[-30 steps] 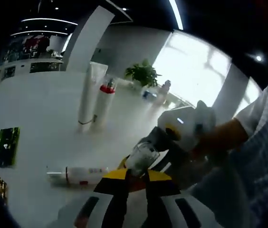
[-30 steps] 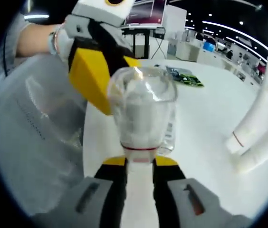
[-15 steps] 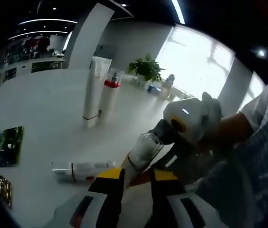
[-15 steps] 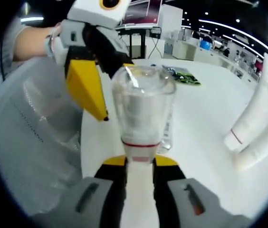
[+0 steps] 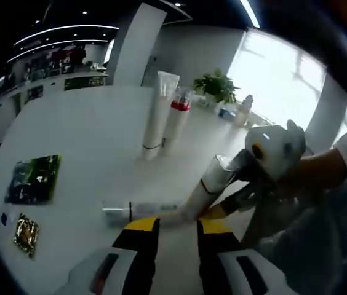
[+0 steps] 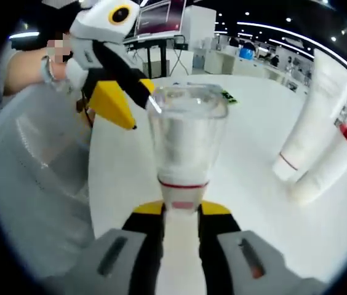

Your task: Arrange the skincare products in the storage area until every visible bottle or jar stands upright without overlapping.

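My right gripper (image 6: 181, 212) is shut on a white bottle (image 6: 184, 138) with a red band and a clear cap, holding it up off the white table (image 6: 241, 203). That bottle (image 5: 207, 186) slants up just beyond my left gripper (image 5: 178, 226), which stands open with nothing between its jaws. The right gripper (image 5: 266, 153) sits behind the bottle. A white tube (image 5: 139, 211) lies flat on the table ahead of my left jaws. A tall white tube (image 5: 158, 114) and a red-capped one (image 5: 175, 120) stand upright side by side farther off. The left gripper (image 6: 121, 101) hangs at upper left, apart from the bottle.
A green packet (image 5: 33, 178) and a small gold packet (image 5: 24, 232) lie on the left of the table (image 5: 87, 135). The standing tubes (image 6: 312, 126) are at the right. A person's light clothing (image 6: 32, 184) covers the left side, with the table edge beside it.
My left gripper has drawn back from the held bottle, with a gap now between them. The right gripper keeps its hold. Both views have shifted with the hands.
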### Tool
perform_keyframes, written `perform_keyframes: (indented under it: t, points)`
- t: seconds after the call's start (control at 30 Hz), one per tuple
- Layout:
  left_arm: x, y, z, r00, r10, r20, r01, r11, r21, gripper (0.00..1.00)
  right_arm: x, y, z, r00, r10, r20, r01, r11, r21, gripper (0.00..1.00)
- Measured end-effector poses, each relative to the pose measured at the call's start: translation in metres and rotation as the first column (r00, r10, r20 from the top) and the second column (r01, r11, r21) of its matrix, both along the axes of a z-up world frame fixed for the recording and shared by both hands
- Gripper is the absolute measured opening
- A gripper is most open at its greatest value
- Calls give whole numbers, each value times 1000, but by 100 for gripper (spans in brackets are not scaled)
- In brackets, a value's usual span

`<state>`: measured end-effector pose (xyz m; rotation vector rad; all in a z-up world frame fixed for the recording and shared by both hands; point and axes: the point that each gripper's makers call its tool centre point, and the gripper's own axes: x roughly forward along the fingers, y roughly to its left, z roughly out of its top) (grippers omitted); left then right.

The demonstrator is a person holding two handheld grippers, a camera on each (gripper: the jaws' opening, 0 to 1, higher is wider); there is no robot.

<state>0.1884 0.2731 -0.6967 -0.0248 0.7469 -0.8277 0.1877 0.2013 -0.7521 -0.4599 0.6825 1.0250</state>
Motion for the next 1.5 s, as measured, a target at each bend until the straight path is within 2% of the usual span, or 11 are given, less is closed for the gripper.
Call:
perform_keyframes:
  t: [0.33,0.37,0.47,0.63,0.73,0.87,1.0,1.17,1.33,1.4,1.5]
  points:
    - [6,23,-8,997,77,18,-79,987,140,28,14,-22,-11,993,-120,-3,120,992,-46,20]
    - [6,24,-7,996,78,32,-82,985,151,28,15,-20,-9,990,-142,-8,141,990,-18,20]
    - [7,27,-1,995,83,53,-90,985,145,28,22,-25,-6,982,-187,27,188,982,-33,20]
    - [10,29,10,991,120,65,-125,988,85,27,25,-27,-6,969,-246,11,246,969,-10,20]
    - [11,30,14,990,128,64,-132,989,62,27,34,-37,-5,948,-316,31,317,948,-11,20]
    - [14,29,24,985,150,83,-153,988,24,27,43,-49,-5,903,-429,28,429,903,3,20]
    - [13,26,30,985,142,96,-143,990,-1,27,49,-54,-4,879,-475,29,475,880,9,20]
    - [14,26,36,983,153,103,-150,988,-32,27,72,-71,-3,810,-582,74,582,813,18,20]
    - [14,27,35,983,155,102,-153,988,-26,27,86,-86,-5,725,-685,68,686,727,19,20]
    - [14,28,34,982,158,101,-156,987,-23,27,93,-88,-5,716,-693,82,694,720,29,20]
    - [15,29,33,982,161,101,-160,987,-14,27,99,-91,-4,678,-732,69,730,681,51,20]
